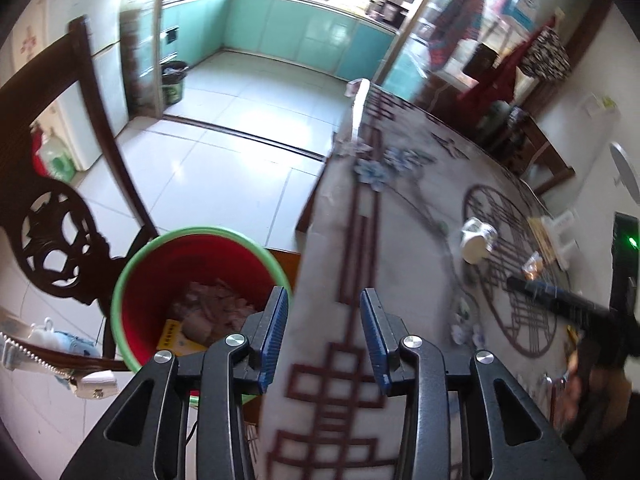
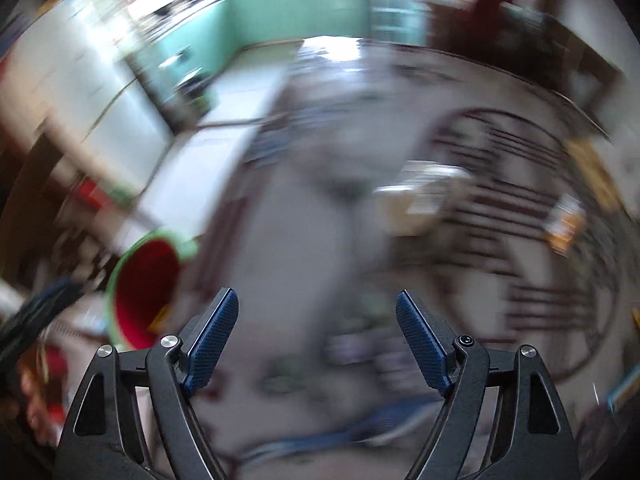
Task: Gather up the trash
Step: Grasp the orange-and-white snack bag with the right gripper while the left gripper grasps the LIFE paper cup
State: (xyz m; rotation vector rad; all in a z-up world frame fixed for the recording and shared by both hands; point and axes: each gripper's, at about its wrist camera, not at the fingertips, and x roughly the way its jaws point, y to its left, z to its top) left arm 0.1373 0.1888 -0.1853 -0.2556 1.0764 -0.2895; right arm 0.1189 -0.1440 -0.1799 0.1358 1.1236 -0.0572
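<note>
While jaws gape, red bin (image 1: 192, 280), paper cup (image 1: 476, 240)

The bin (image 1: 200, 292) stands on the floor (image 1: 224, 168) just left of the counter (image 1: 408, 216), beside a chair (image 1: 72, 216); scraps (image 1: 212, 312) lie in the bin; a cup (image 1: 476, 240) lies tipped on the counter, right of its edge; wrappers (image 1: 534, 266) lie further right; the kitchen cabinets (image 1: 304, 36) stand behind, across the floor.
</note>
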